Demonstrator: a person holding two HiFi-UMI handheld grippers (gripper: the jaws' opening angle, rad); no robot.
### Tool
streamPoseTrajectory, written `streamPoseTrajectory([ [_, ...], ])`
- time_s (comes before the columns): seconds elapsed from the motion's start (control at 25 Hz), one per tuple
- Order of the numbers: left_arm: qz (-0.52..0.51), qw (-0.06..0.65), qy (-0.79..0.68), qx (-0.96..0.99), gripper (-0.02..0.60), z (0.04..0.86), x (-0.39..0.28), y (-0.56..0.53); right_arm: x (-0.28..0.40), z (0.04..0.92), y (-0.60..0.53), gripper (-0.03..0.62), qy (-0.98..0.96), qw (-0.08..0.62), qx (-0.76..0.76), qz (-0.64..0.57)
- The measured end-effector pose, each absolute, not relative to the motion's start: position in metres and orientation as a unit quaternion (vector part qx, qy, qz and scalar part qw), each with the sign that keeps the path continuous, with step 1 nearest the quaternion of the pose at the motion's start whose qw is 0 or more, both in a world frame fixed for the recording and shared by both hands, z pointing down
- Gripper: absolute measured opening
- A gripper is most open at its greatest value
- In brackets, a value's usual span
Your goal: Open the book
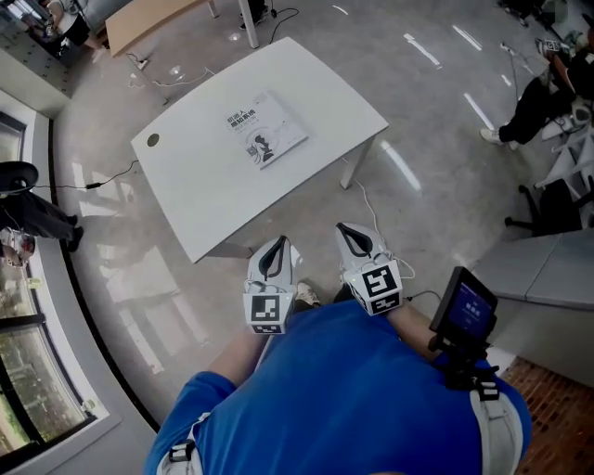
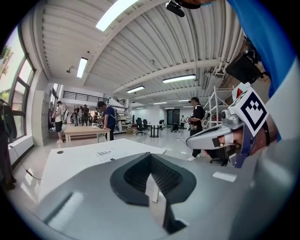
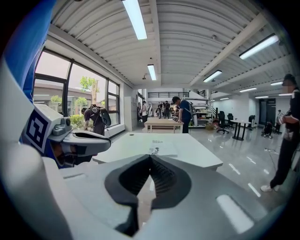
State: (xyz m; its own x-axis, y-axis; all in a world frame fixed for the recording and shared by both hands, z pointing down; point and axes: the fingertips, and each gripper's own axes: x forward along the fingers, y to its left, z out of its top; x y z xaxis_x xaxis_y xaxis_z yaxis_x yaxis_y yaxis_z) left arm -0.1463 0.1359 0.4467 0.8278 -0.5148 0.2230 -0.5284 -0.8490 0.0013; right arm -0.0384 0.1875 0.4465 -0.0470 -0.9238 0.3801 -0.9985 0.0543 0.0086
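A closed book (image 1: pixel 264 130) with a white cover and black print lies flat on the white table (image 1: pixel 213 186), toward its far side. Both grippers hang side by side in front of the person's blue shirt, short of the table's near edge and touching nothing. The left gripper (image 1: pixel 277 244) is shut and empty, its jaws meeting at the tip. The right gripper (image 1: pixel 351 232) is likewise shut and empty. In the left gripper view the book (image 2: pixel 105 153) lies beyond the closed jaws (image 2: pixel 151 155). In the right gripper view the book (image 3: pixel 161 149) sits straight ahead of the closed jaws (image 3: pixel 151 157).
A wooden table (image 1: pixel 148 19) stands beyond the white one, with several people around it (image 3: pixel 180 112). A person in black (image 1: pixel 538 102) is at the right. Windows line the left wall. A cable (image 1: pixel 102 181) trails on the floor by the table.
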Motion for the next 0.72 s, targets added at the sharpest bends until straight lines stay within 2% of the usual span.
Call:
streamPoseTrajectory([
  [0.28, 0.108, 0.027, -0.324, 0.940, 0.003, 0.444, -0.133, 0.109, -0.020, 0.439, 0.152, 0.003, -0.745, 0.138, 0.644, 0.110],
  [0.72, 0.120, 0.029, -0.374, 0.919, 0.003, 0.441, -0.060, 0.088, 0.054, 0.431, 0.118, 0.003, -0.784, 0.124, 0.601, 0.094],
])
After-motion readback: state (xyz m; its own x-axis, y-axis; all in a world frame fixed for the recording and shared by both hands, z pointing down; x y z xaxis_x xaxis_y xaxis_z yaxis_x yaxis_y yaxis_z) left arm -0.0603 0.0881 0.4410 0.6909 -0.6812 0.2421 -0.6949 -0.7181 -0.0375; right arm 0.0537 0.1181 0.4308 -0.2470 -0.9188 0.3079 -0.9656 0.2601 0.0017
